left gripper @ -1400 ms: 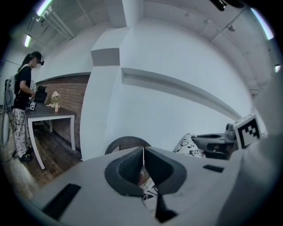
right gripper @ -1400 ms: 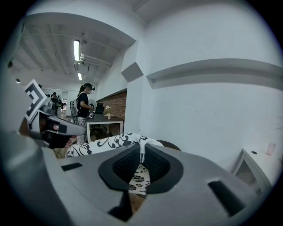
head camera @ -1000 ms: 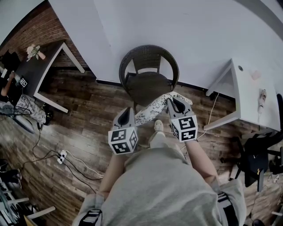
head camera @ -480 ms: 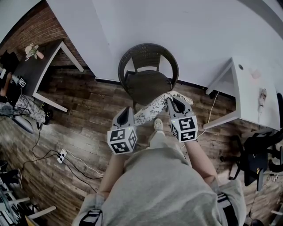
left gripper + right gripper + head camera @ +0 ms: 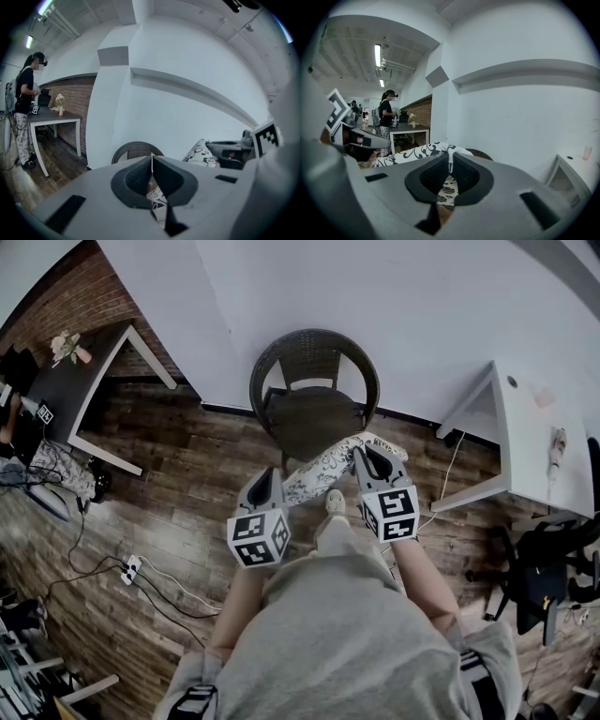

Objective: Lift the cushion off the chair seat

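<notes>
Both ends are gripped from what I see. The left hand-held gripper (image 5: 152, 174) has its jaws nearly together, with patterned fabric pinched between them. The right hand-held gripper (image 5: 451, 172) is the same, clamped on the edge of the cushion (image 5: 328, 468). The cushion hangs between the two, tilted, with its right end farther and its left end nearer me. It sits at the near edge of the dark wicker chair (image 5: 314, 413), over the wood floor (image 5: 187, 474). I can't confirm whether its far edge clears the seat front. The chair backs onto the white wall. A white table (image 5: 539, 442) stands to the right and a dark table (image 5: 80, 381) to the far left.
</notes>
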Demonstrator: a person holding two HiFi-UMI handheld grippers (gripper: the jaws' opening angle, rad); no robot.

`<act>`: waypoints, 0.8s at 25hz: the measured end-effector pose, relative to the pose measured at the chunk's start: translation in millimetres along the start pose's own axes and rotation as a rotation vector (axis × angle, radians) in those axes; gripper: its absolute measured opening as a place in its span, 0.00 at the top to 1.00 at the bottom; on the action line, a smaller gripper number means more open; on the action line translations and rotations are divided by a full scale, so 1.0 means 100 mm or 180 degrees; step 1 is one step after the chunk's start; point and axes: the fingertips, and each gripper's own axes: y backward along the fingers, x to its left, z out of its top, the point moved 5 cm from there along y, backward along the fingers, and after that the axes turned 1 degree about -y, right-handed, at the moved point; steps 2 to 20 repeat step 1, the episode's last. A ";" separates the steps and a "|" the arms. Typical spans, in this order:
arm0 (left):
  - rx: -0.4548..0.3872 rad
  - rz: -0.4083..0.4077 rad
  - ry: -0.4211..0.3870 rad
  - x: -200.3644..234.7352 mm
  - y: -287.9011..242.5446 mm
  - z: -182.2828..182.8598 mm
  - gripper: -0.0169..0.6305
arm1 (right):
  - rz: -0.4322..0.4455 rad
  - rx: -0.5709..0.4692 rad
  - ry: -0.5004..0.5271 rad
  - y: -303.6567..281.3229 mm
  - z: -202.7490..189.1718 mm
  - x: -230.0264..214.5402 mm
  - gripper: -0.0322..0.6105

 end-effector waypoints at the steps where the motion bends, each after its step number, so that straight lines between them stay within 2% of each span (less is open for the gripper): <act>1: 0.0001 0.0002 -0.0002 0.01 -0.01 0.00 0.96 | -0.0001 -0.0004 -0.0001 -0.01 0.00 0.00 0.91; 20: 0.0001 0.0002 -0.0002 0.01 -0.01 0.00 0.96 | -0.0001 -0.0004 -0.0001 -0.01 0.00 0.00 0.91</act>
